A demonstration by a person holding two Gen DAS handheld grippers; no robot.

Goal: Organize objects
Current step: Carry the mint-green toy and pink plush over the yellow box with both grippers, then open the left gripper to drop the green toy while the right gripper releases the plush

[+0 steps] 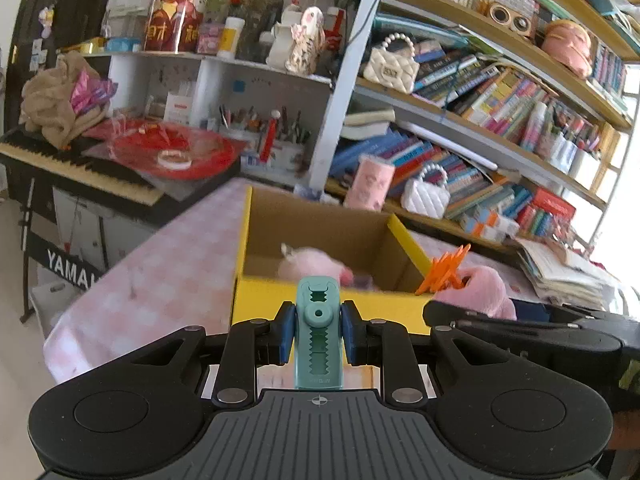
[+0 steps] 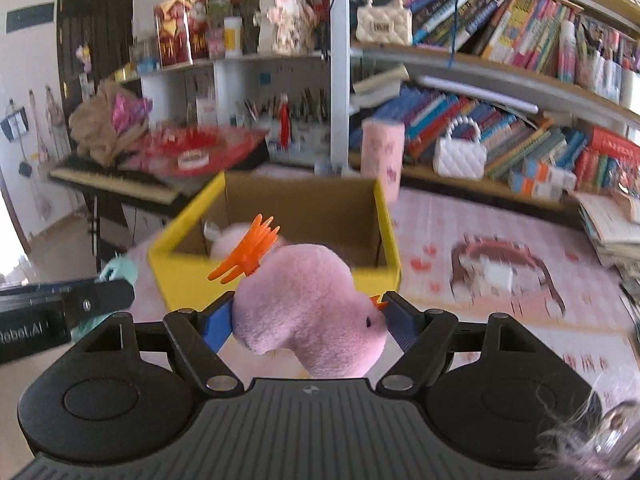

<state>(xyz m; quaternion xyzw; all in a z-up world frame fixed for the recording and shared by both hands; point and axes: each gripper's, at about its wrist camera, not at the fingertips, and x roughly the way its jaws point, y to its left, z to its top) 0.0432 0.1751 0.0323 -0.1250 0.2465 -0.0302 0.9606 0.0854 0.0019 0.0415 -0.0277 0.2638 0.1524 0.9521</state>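
Note:
My left gripper is shut on a teal plastic clip that stands upright between its blue pads, just short of the yellow cardboard box. My right gripper is shut on a pink plush toy with an orange claw clip on top. That toy hangs in front of the yellow box, whose open inside holds another pink plush. In the left wrist view the right gripper's arm, the pink toy and the orange clip show at the right of the box.
The box stands on a table with a pink patterned cloth. A pink cylinder, a white quilted bag and bookshelves lie behind. A keyboard with red packaging stands at left. A stack of papers lies at the right.

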